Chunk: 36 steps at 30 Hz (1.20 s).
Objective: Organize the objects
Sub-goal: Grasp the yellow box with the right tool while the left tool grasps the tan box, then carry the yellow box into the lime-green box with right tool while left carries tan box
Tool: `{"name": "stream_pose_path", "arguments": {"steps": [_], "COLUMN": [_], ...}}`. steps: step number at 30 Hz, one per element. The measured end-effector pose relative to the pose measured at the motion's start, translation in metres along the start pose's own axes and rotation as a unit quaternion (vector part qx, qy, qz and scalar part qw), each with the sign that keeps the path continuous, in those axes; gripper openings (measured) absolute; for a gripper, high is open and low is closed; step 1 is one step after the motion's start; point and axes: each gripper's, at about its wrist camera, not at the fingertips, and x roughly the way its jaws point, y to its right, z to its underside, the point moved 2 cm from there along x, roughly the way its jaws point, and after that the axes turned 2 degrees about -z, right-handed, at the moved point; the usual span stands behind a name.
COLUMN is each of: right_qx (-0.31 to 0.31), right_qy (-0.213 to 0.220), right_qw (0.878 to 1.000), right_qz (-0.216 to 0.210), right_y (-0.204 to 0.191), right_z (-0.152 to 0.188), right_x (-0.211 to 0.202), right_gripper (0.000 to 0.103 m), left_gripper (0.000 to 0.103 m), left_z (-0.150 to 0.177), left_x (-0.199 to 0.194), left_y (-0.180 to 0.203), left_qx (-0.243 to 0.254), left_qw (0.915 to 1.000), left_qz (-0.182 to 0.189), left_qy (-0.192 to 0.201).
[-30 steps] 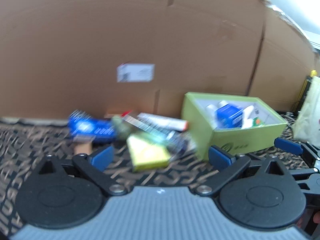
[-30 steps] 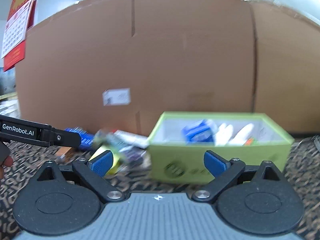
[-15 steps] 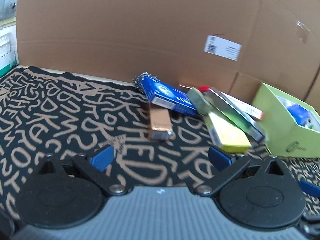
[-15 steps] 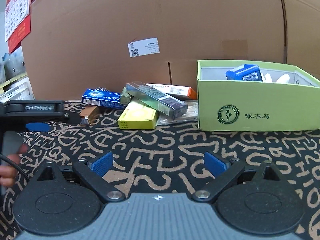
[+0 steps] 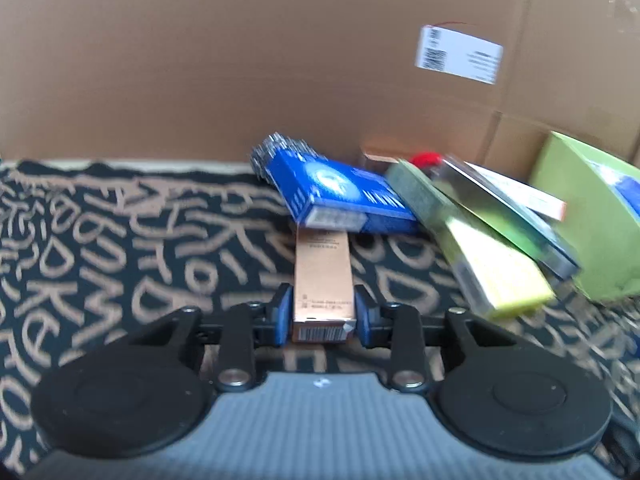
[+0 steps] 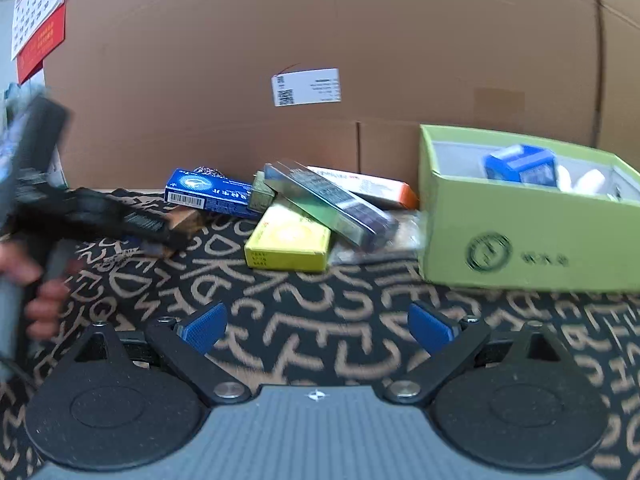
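A slim copper box [image 5: 323, 280] lies lengthwise on the patterned mat [image 5: 120, 260]. My left gripper [image 5: 322, 316] is closing, and its blue pads [image 5: 283, 314] sit against both sides of the box's near end. The box's far end tucks under a blue box [image 5: 344, 196]. In the right wrist view the left gripper [image 6: 152, 236] reaches in from the left onto the copper box [image 6: 186, 218]. My right gripper [image 6: 316, 328] hovers open over the mat, holding nothing. The green open box [image 6: 520, 232] stands at the right with several items inside.
A yellow box [image 6: 288, 240], a long dark box [image 6: 332, 204] and a white-orange box [image 6: 372, 188] are piled between the blue box [image 6: 208, 194] and the green box. A cardboard wall [image 6: 320, 40] backs the mat. A hand [image 6: 36, 292] holds the left gripper.
My left gripper swung left away from the green box, came down over the copper box and closed its jaws around it. My right gripper sank closer to the mat.
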Motion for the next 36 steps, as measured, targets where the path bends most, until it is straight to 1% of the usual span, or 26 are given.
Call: {"name": "stream_pose_path", "arguments": {"steps": [3,6,10,11,12,13,17,21,24,25,26,27,28,30,32,36], "right_qx": [-0.005,-0.003,-0.015,-0.018,-0.021,-0.021,-0.019,-0.027,-0.031,-0.038,-0.044,-0.044,-0.039,-0.032,-0.027,-0.042], "right_qy": [-0.008,-0.02,-0.036,-0.04,-0.046,-0.047,-0.048,-0.064,-0.082,-0.086,-0.086,-0.084,-0.08,-0.067,-0.061,-0.06], "right_qw": [1.0,1.0,0.999,0.999,0.998,0.998,0.999,0.997,0.995,0.994,0.994,0.994,0.995,0.996,0.997,0.996], "right_qz": [-0.002,0.004,0.023,0.026,0.026,0.029,-0.001,-0.037,-0.053,-0.056,-0.055,-0.05,-0.046,-0.048,-0.046,-0.045], "right_y": [-0.008,-0.014,-0.023,-0.024,-0.024,-0.023,-0.012,0.0,0.008,0.01,0.009,0.01,0.011,0.012,0.013,0.006], "right_z": [-0.013,-0.027,-0.038,-0.039,-0.039,-0.039,-0.028,-0.005,0.017,0.023,0.027,0.029,0.029,0.026,0.022,0.017], "right_x": [0.025,0.054,0.088,0.093,0.096,0.094,0.067,0.02,-0.019,-0.029,-0.037,-0.044,-0.049,-0.052,-0.048,-0.036], "right_gripper": [0.1,0.1,0.099,0.088,0.072,0.072,0.071,0.07,0.07,0.07,0.071,0.073,0.075,0.08,0.081,0.081], "left_gripper": [0.031,0.031,0.031,0.031,0.031,0.031,0.031,0.031,0.035,0.04,0.049,0.052,0.055,0.055,0.055,0.056], "left_z": [0.02,0.037,0.044,0.044,0.043,0.044,0.043,0.044,0.047,0.047,0.046,0.045,0.042,0.037,0.033,0.026], "left_x": [-0.024,-0.043,-0.055,-0.055,-0.055,-0.056,-0.054,-0.055,-0.058,-0.057,-0.057,-0.056,-0.055,-0.054,-0.053,-0.051], "left_y": [0.003,0.002,-0.001,-0.001,-0.002,-0.003,-0.003,0.001,0.002,0.002,0.002,0.001,-0.001,-0.005,-0.006,0.007], "left_qx": [0.02,0.036,0.049,0.052,0.054,0.055,0.056,0.07,0.081,0.086,0.09,0.091,0.087,0.072,0.06,0.089], "left_qw": [0.999,0.9982,0.9977,0.9976,0.9977,0.9976,0.9975,0.9965,0.9955,0.9953,0.9952,0.9955,0.996,0.9972,0.9979,0.9959], "left_qz": [0.039,0.046,0.046,0.043,0.04,0.04,0.042,0.045,0.049,0.044,0.036,0.026,0.018,0.016,0.018,0.017], "left_qy": [-0.008,-0.009,-0.012,-0.012,-0.012,-0.011,-0.011,-0.009,-0.008,-0.008,-0.007,-0.007,-0.008,-0.011,-0.014,-0.007]}}
